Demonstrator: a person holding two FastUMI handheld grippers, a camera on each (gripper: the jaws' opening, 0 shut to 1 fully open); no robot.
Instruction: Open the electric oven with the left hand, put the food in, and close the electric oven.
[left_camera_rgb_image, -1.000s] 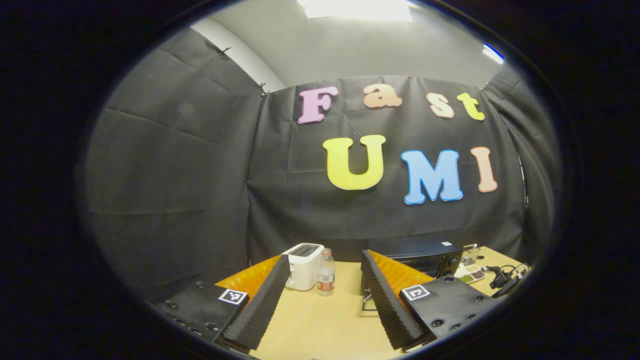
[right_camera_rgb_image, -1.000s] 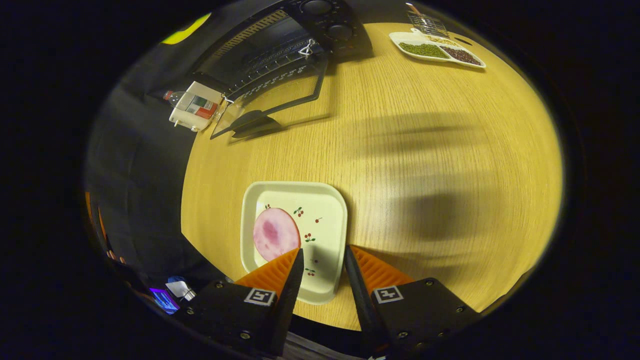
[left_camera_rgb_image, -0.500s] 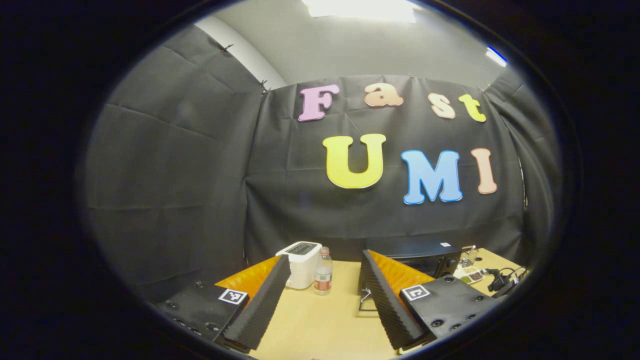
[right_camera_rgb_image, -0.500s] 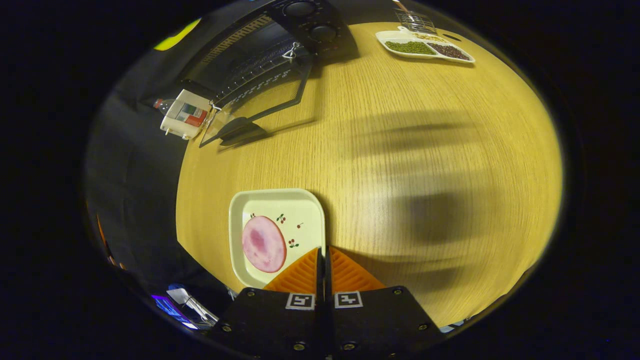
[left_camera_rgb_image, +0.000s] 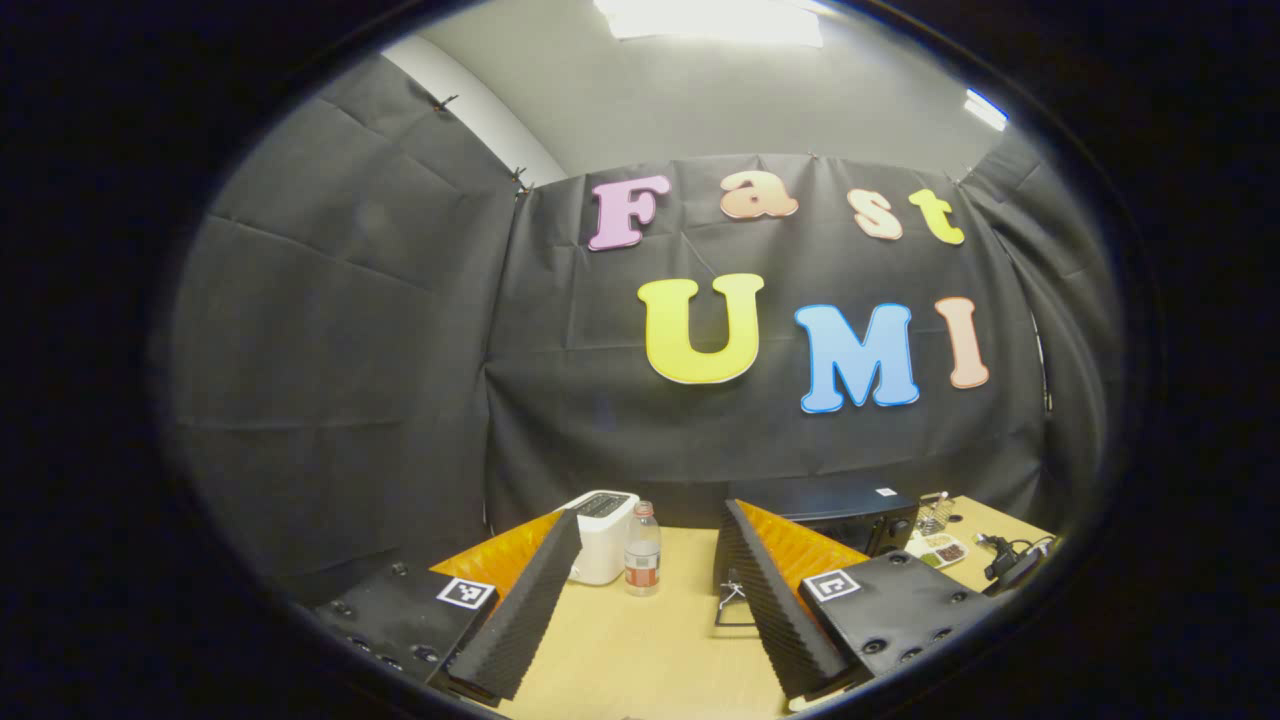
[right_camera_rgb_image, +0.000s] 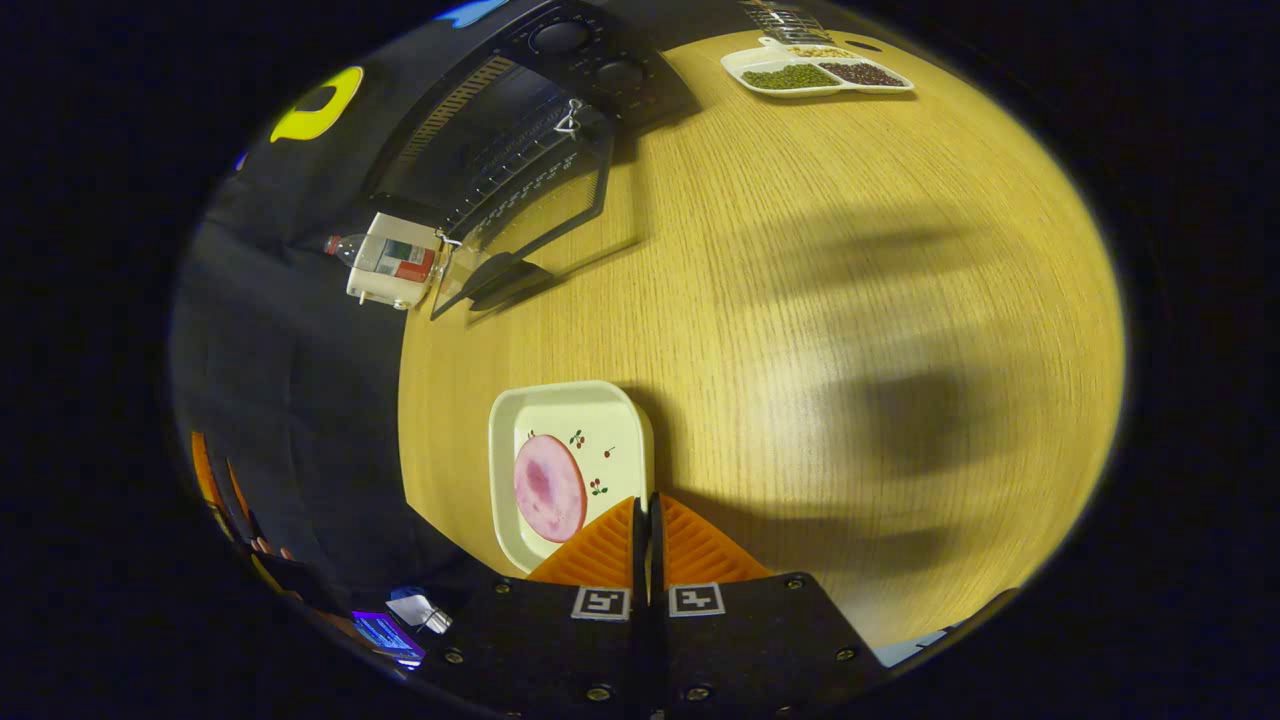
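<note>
Right gripper (right_camera_rgb_image: 645, 505) sits low over the near edge of the wooden table (right_camera_rgb_image: 850, 300), its orange fingers pressed together on the right-hand rim of the cream square plate (right_camera_rgb_image: 560, 420). A round pink slice of ham (right_camera_rgb_image: 549, 487) lies on the plate's left half, close beside the fingers but clear of them. The plate rests near the table's front edge, with dark booth floor just past it on the left.

Up at the far end, the black electric oven (right_camera_rgb_image: 520, 110) stands with its glass door (right_camera_rgb_image: 530, 215) dropped fully open, flat above the tabletop, cavity exposed. Between plate and door stretches a broad run of bare wood. A divided dish of beans (right_camera_rgb_image: 815, 75) sits off by the far right edge, well apart from that path.

Left gripper (left_camera_rgb_image: 640, 580) is held high and level, fingers spread wide, gripping nothing. Beyond its tips: a white toaster (left_camera_rgb_image: 603, 535), a water bottle (left_camera_rgb_image: 641, 550) just beside it, and the oven (left_camera_rgb_image: 840, 510) to the right.
</note>
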